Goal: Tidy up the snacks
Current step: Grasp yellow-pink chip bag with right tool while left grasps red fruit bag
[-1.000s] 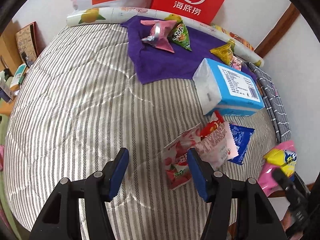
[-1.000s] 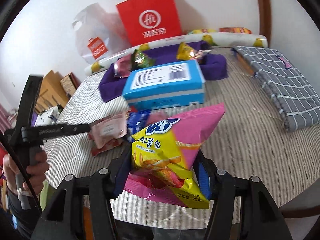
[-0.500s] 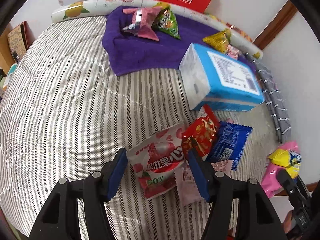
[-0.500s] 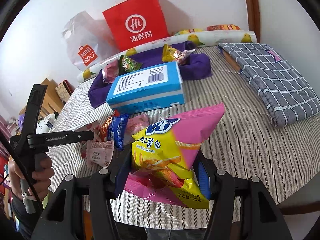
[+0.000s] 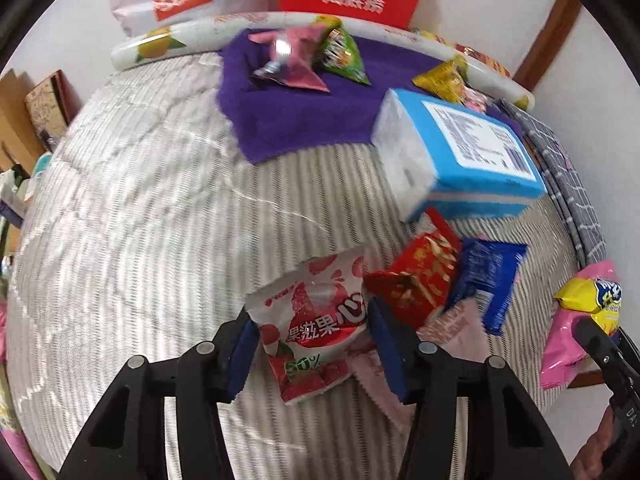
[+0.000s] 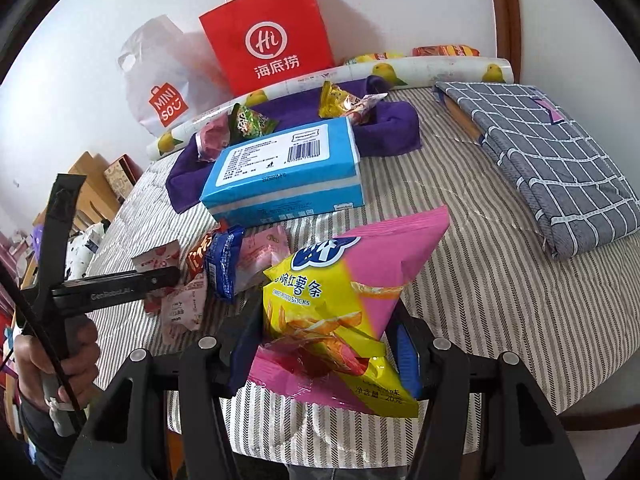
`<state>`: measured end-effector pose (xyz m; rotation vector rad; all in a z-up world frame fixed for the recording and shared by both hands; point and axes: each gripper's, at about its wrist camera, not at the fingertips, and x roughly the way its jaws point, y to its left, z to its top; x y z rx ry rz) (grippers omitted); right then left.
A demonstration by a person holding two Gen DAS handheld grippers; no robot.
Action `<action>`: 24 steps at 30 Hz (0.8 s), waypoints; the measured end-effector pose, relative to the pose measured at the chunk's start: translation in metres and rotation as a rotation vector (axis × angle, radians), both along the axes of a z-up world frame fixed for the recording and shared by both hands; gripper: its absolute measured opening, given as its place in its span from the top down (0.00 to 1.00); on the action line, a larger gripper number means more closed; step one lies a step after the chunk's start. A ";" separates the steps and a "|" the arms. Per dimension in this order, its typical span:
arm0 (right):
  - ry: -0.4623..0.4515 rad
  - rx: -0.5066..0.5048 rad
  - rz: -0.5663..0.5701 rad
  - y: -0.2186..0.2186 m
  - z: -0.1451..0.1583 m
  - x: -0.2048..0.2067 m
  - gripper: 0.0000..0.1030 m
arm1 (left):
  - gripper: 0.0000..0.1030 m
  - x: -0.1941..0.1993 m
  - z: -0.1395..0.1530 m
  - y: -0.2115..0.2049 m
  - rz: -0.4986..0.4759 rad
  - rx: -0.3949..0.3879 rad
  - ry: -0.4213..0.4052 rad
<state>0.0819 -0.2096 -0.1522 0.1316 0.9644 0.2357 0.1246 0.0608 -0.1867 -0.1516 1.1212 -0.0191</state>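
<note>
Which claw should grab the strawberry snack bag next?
Left. The left claw is closing around the strawberry snack bag, while the right claw already grips the pink and yellow chip bag.

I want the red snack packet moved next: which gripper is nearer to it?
Left. The left gripper, closing around the strawberry packet, sits right beside the red packet. The right gripper holds the sweet potato sticks bag farther off.
</note>
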 end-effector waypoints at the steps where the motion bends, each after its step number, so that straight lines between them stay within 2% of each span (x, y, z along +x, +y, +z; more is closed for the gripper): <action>1: -0.001 -0.003 0.001 0.001 0.000 0.000 0.44 | 0.50 0.001 0.000 0.003 0.006 0.001 -0.001; 4: 0.000 -0.011 0.002 0.006 0.001 0.003 0.44 | 0.49 0.003 -0.007 0.008 0.010 -0.010 0.019; 9: -0.008 -0.021 0.011 0.014 0.006 0.005 0.44 | 0.50 0.002 -0.007 0.003 -0.004 0.016 -0.004; 13: -0.013 -0.042 0.014 0.017 0.009 0.005 0.44 | 0.55 0.002 -0.004 0.012 0.002 -0.026 -0.011; 24: -0.026 -0.042 0.018 0.031 0.020 0.008 0.44 | 0.55 -0.004 0.029 0.045 0.048 -0.085 -0.082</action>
